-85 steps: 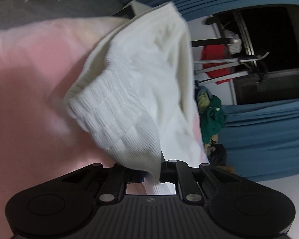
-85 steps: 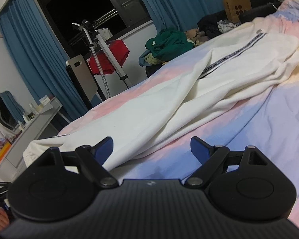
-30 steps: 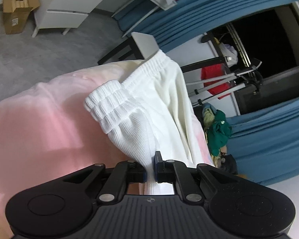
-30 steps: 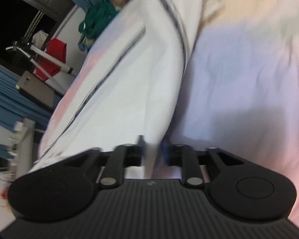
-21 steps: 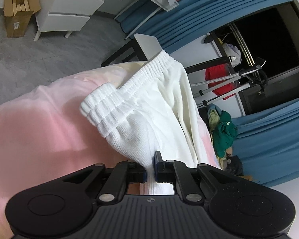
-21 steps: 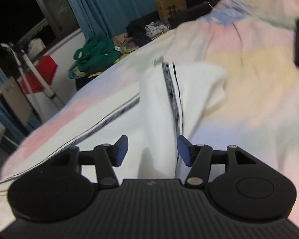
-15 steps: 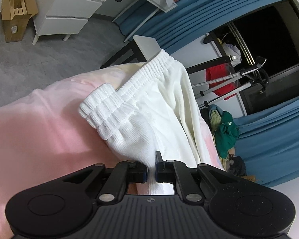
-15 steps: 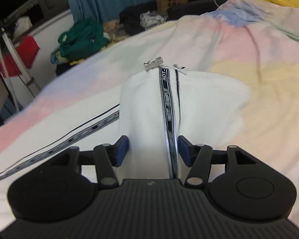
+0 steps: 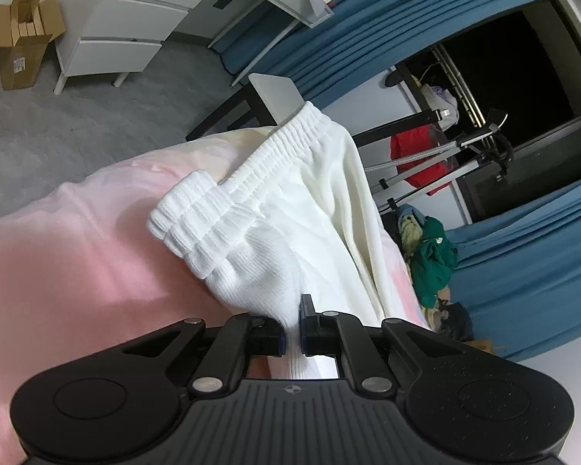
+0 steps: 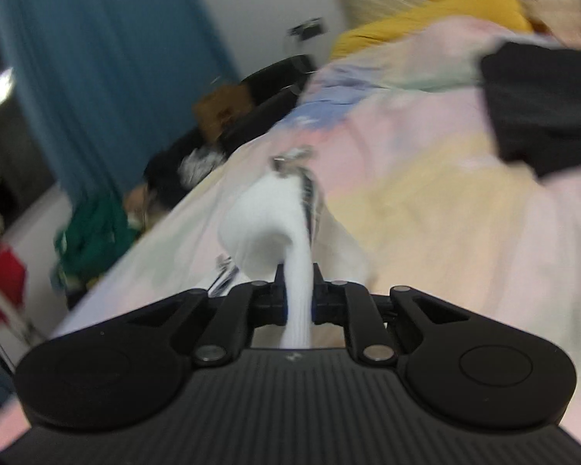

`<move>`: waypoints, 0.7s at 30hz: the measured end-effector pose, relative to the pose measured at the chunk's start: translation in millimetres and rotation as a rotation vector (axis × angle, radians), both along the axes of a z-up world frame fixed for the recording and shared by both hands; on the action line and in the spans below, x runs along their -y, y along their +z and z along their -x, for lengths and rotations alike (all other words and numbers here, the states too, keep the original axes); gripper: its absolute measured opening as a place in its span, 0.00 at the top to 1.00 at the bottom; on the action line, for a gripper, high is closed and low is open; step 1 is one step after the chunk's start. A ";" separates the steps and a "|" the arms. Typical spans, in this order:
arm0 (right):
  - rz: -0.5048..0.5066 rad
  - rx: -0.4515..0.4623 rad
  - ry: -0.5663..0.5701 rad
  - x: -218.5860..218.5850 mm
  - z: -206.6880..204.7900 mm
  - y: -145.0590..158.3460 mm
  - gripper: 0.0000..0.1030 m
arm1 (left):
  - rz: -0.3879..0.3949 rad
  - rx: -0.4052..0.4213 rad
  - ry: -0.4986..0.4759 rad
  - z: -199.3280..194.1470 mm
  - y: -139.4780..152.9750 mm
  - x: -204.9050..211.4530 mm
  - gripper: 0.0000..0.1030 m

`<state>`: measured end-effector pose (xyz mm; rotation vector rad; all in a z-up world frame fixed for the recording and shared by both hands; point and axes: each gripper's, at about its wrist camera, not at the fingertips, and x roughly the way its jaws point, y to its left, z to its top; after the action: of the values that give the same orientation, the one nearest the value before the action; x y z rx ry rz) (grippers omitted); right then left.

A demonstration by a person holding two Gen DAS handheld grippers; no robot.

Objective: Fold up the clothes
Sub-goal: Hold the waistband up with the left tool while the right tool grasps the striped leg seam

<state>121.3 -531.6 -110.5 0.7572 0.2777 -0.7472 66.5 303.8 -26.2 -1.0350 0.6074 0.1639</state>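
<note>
White sweatpants [image 9: 290, 209] lie on a bed with a pastel pink and yellow cover [image 9: 69, 263]. In the left wrist view my left gripper [image 9: 292, 333] is shut on the ribbed cuff of a leg, folded over near the elastic waistband [image 9: 286, 143]. In the blurred right wrist view my right gripper [image 10: 297, 294] is shut on a fold of the white pants [image 10: 267, 228], lifted above the bed; a black side stripe [image 10: 310, 201] runs along it.
A white drawer unit [image 9: 124, 27], a cardboard box [image 9: 23, 38] and a chair [image 9: 267, 97] stand on the grey floor beyond the bed's end. Blue curtains, a tripod and a green clothes pile [image 9: 434, 259] are at the side. A black item [image 10: 542, 104] lies on the bed.
My right gripper was open over the striped pants; it has shut on the fabric and lifted it, swinging fast. My left gripper has stayed shut on the cuff, nearly still.
</note>
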 end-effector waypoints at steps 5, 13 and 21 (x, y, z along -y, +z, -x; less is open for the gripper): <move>-0.390 0.073 -0.140 29.3 88.8 -63.0 0.85 | 0.018 -0.001 0.011 10.9 5.2 -5.2 0.94; -0.427 0.119 -0.170 27.0 135.1 -72.2 0.61 | 0.056 -0.022 0.028 17.2 5.8 -7.3 0.94; 0.169 -0.169 -0.071 -22.7 83.3 -7.4 0.27 | 0.002 -0.045 0.032 14.4 10.7 0.1 0.93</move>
<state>38.0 -508.9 -117.9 0.5467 0.3366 -0.8920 52.1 303.7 -15.5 -1.0454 0.6317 0.2148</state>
